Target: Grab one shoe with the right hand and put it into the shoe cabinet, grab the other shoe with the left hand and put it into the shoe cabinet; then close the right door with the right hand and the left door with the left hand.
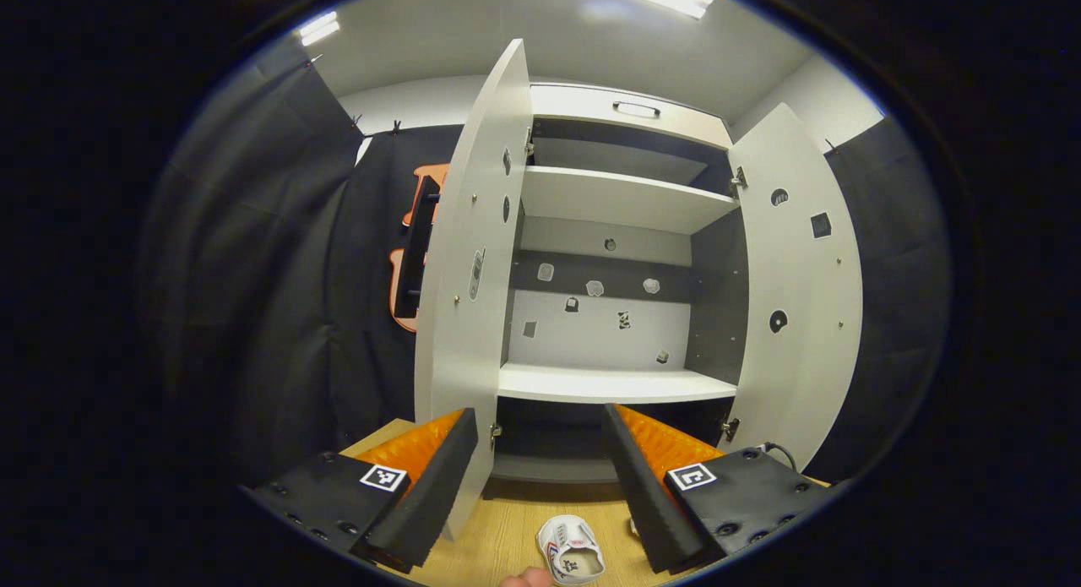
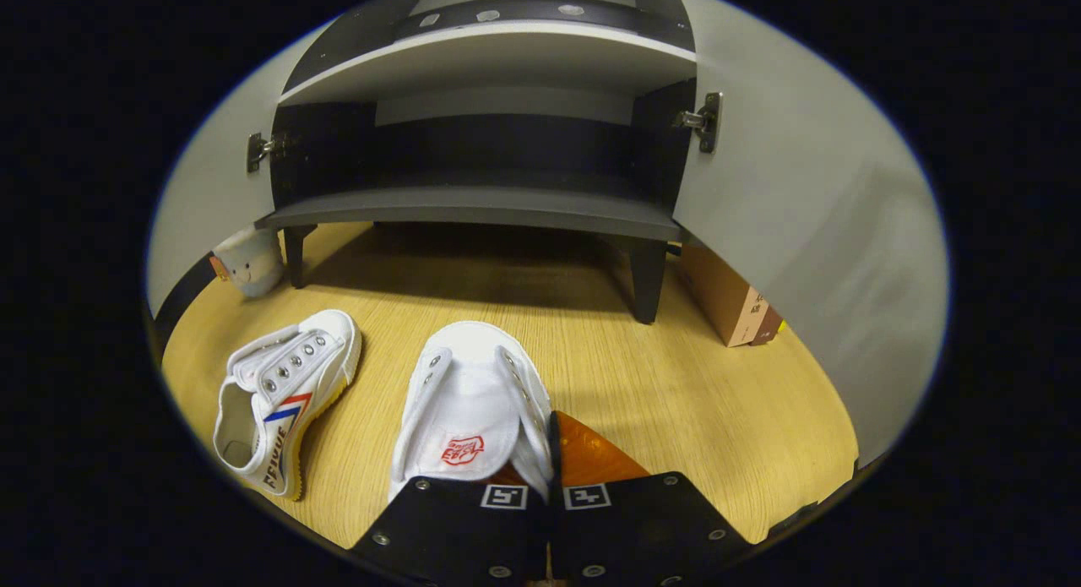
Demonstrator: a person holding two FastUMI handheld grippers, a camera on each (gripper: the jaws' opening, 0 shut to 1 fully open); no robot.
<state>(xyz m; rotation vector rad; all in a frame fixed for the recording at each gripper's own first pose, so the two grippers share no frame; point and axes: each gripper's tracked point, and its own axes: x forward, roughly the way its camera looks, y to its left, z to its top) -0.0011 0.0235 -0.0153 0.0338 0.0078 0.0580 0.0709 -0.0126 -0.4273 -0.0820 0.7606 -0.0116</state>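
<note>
Two white canvas shoes are on the wooden floor in front of the open shoe cabinet (image 2: 473,207). In the right gripper view, my right gripper (image 2: 547,439) is shut on the right side wall of the nearer shoe (image 2: 469,401), with one finger inside it and one outside. The other shoe (image 2: 283,397) lies tilted on its side to the left. In the left gripper view, my left gripper (image 1: 538,418) is open and holds nothing, facing the cabinet's white middle shelf (image 1: 616,384). A white shoe (image 1: 570,549) shows on the floor below it.
Both cabinet doors stand wide open, the left door (image 1: 464,258) and the right door (image 1: 802,283). A cardboard box (image 2: 726,296) sits by the cabinet's right leg. A small white plush (image 2: 249,262) sits by the left leg. A fingertip (image 1: 524,578) shows at the bottom edge.
</note>
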